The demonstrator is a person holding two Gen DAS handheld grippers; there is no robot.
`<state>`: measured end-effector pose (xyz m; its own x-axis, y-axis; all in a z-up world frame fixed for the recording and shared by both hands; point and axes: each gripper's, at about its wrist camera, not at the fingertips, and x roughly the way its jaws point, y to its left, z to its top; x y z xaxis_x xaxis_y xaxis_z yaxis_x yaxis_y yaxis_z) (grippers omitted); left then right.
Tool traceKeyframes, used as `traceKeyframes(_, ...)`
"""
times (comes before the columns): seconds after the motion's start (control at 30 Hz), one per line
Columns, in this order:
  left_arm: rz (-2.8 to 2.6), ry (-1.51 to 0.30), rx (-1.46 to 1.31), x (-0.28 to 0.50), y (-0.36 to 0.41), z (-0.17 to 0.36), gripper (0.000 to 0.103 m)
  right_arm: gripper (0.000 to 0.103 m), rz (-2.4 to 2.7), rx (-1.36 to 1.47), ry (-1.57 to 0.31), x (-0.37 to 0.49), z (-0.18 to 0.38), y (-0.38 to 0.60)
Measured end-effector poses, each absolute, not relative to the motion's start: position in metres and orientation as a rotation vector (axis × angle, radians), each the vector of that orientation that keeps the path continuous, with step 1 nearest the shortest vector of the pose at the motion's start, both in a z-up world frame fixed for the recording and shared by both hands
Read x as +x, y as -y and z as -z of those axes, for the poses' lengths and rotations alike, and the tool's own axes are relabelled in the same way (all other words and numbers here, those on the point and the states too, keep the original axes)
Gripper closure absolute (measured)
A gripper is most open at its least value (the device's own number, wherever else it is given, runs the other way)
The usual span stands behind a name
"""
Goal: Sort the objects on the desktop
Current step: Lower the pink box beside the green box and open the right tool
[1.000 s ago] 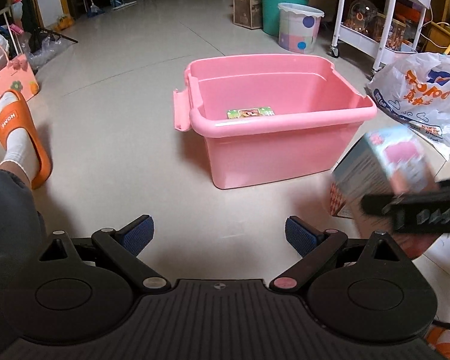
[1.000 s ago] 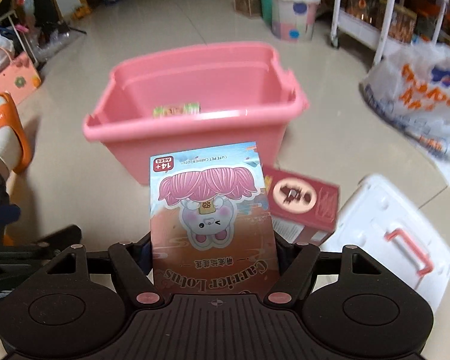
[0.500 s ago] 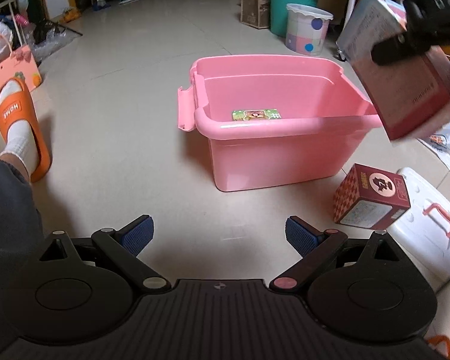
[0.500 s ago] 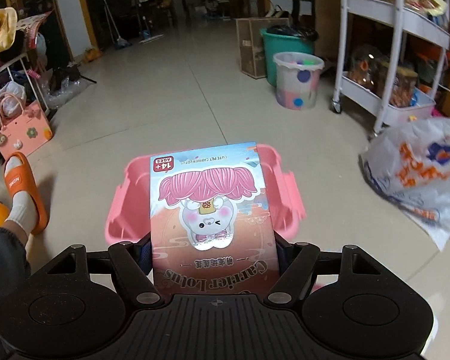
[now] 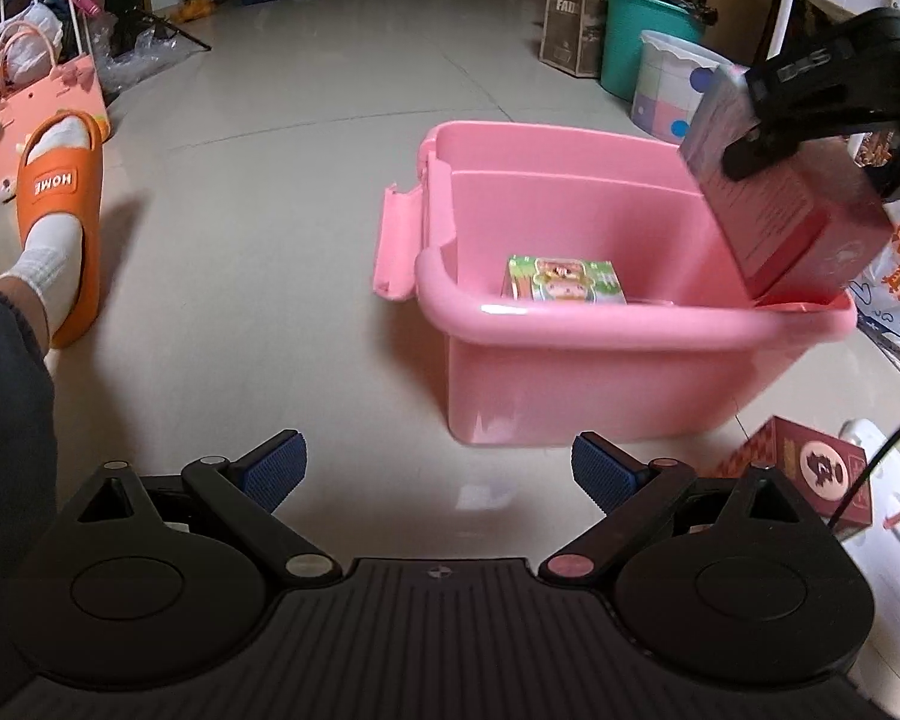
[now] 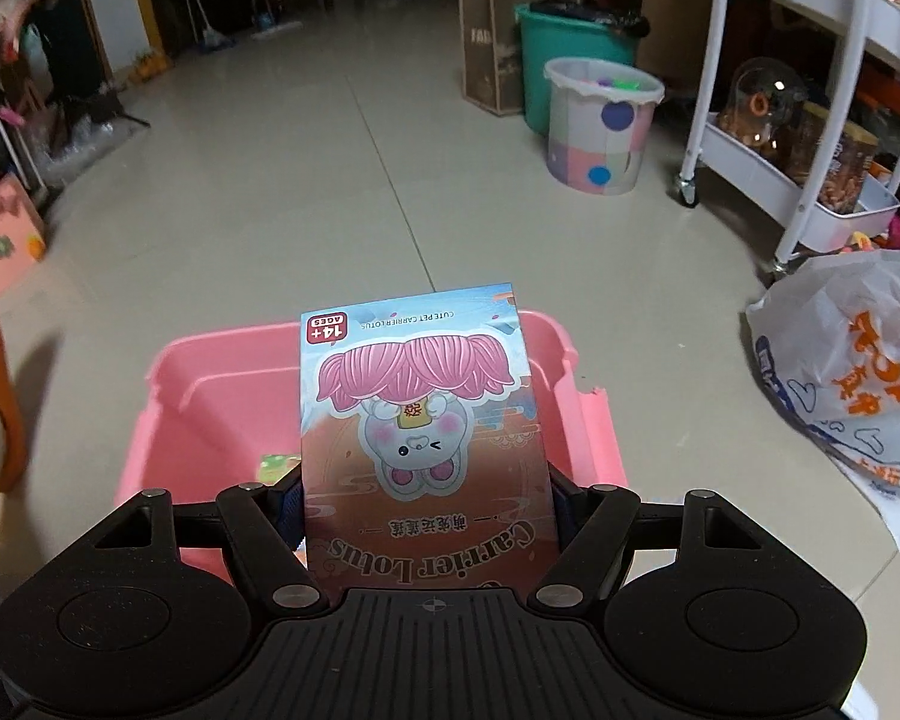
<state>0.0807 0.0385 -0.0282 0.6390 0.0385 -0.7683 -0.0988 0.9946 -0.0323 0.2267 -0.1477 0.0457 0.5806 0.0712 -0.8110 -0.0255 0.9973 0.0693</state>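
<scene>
The right tool [image 6: 429,516] pinches the Carrier Lotus box [image 6: 420,420] over the pink bin [image 5: 630,324]. The left tool [image 5: 438,474] is spread, empty; a green box [image 5: 561,279] lies inside at 12 o'clock

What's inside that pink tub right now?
One small green cartoon box lies on the pink tub's floor. The Carrier Lotus box in the right tool hides the far corner.

1. The bin [image 5: 570,372] stands on the floor [image 5: 270,210], and a small box [image 5: 561,279] lies in it.
2. Another box [image 5: 810,474] sits on the floor, right of the bin.
3. The held box [image 6: 420,420] is above the bin.
</scene>
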Motion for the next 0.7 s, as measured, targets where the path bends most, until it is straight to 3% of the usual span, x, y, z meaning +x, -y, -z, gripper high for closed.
traceKeyframes(0.7, -0.096, -0.911, -0.097, 0.089, -0.035, 0.046, 0.005, 0.035, -0.017, -0.184, -1.249, 0.316, 0.060, 0.099)
